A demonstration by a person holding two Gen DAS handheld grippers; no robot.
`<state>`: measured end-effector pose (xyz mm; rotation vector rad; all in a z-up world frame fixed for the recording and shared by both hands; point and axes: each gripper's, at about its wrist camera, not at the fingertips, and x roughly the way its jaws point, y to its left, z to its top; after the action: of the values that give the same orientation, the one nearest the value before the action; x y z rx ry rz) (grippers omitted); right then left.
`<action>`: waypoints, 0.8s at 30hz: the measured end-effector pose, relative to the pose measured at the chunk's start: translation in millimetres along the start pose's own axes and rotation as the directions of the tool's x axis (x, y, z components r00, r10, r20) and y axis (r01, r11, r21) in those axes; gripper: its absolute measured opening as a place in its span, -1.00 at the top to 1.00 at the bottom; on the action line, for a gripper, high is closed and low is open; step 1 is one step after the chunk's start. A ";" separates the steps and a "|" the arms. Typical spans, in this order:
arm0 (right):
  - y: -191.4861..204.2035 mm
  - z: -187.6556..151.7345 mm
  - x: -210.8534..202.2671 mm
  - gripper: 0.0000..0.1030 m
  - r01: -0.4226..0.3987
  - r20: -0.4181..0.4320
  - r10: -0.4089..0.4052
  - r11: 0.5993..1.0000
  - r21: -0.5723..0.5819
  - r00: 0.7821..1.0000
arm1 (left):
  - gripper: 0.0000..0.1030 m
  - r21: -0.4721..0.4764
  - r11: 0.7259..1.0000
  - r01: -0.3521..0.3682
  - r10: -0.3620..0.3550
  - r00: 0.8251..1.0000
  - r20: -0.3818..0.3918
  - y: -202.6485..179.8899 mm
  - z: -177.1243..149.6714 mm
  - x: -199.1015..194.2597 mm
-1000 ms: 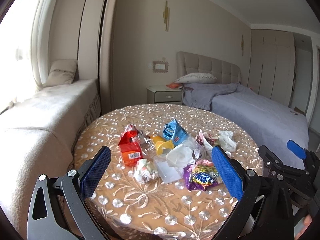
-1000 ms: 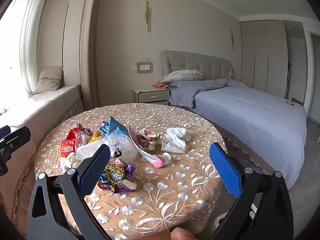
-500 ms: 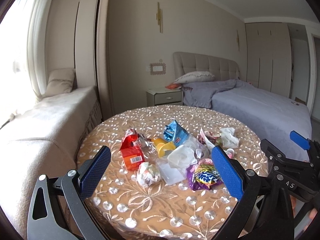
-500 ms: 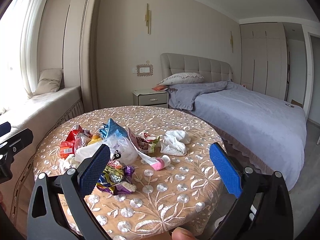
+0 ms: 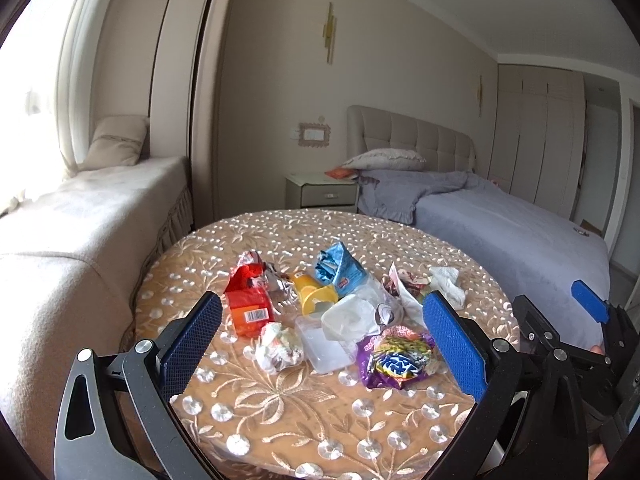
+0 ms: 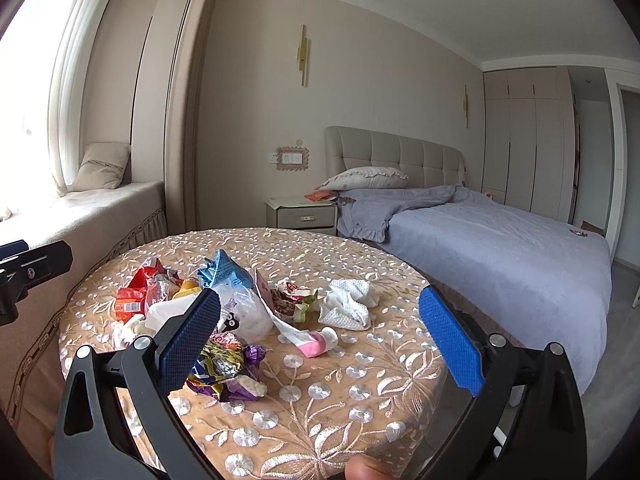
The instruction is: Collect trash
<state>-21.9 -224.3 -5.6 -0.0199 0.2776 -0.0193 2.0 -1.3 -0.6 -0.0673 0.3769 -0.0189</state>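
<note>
A heap of trash lies on a round table [image 5: 304,416] with a beige embroidered cloth. It holds a red wrapper [image 5: 248,304], a blue packet [image 5: 340,270], a yellow cup [image 5: 314,298], a white crumpled paper ball [image 5: 278,346], a clear plastic tub [image 5: 332,338] and a purple snack bag [image 5: 396,360]. The right wrist view shows the purple bag [image 6: 226,364], a white tissue [image 6: 348,306] and a pink tube [image 6: 316,340]. My left gripper [image 5: 320,354] is open and empty, short of the heap. My right gripper [image 6: 316,342] is open and empty, above the table's near side.
A bed [image 5: 500,232] with a grey cover stands to the right of the table. A nightstand [image 5: 322,192] is behind it. A cushioned window bench [image 5: 80,220] runs along the left. The right gripper shows at the right edge of the left wrist view [image 5: 588,320].
Both views have shifted slightly; the left gripper has tilted a little and the heap sits a bit higher in its view. Both grippers stay open and empty.
</note>
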 end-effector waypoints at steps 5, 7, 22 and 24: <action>-4.1 1.8 6.5 -0.92 -0.018 -0.023 0.018 1.000 0.012 1.000 | -0.91 -0.002 0.999 -0.036 0.036 0.999 -0.024 -2.8 -0.8 8.9; -5.0 1.1 9.3 -0.92 -0.003 -0.022 0.003 1.000 0.005 1.000 | -0.91 0.001 1.000 -0.027 0.027 0.999 -0.038 -5.4 -1.5 12.3; -17.8 -2.6 23.9 -0.92 -0.033 -0.024 0.034 0.999 0.031 0.999 | -0.91 0.063 0.997 -0.040 0.041 0.999 -0.020 -24.8 0.3 25.6; -20.3 -2.7 25.8 -0.92 -0.047 -0.020 0.048 0.998 0.044 0.999 | -0.91 0.076 0.994 -0.078 0.078 0.997 0.007 -27.1 -0.1 25.8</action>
<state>1.9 -245.3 -14.9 0.0306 0.2981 0.0221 25.8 -29.2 -8.3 0.0228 0.3746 0.0436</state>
